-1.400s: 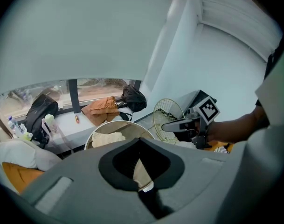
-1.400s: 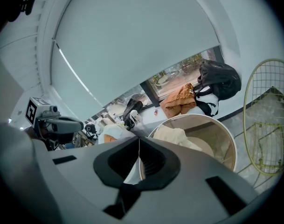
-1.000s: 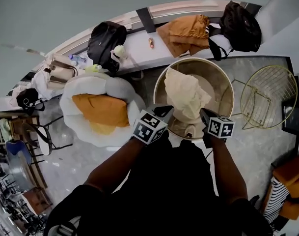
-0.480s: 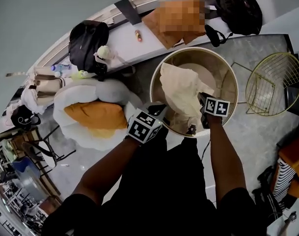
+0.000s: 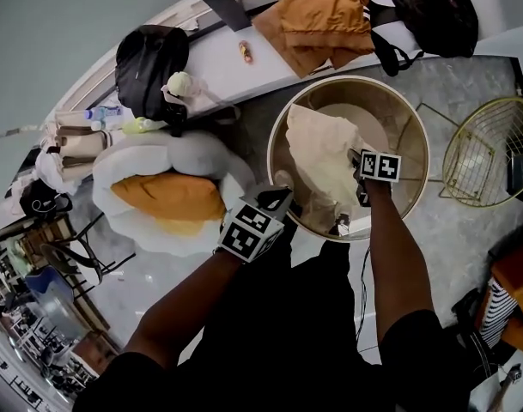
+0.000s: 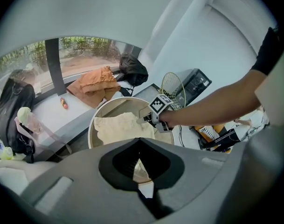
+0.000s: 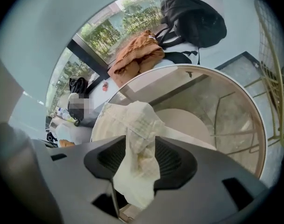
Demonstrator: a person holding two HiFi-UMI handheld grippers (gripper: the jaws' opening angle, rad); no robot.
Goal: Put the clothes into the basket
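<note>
A cream cloth point(image 5: 325, 161) hangs into the round gold basket point(image 5: 274, 157), bunched against its near-left wall. My right gripper point(image 5: 357, 157) reaches down inside the basket. Its jaws have just been opening and now stand open, with a fold of the cloth point(image 7: 137, 125) still draped loosely between them. My left gripper point(image 5: 281, 197) sits at the basket's near rim, shut on a sliver of the cloth point(image 6: 118, 127). The left gripper view also shows the right gripper point(image 6: 141, 120) over the basket's rim point(image 6: 91, 125).
An orange garment point(image 5: 317, 20) lies on the white ledge between a black backpack point(image 5: 149, 58) and a black bag point(image 5: 437, 7). A white cushion seat with an orange pillow point(image 5: 171, 196) stands to the left. A gold wire frame point(image 5: 484, 157) stands to the right.
Both grippers have come down toward the basket, the right one farther and into it. The cloth has sunk lower into the basket with them.
</note>
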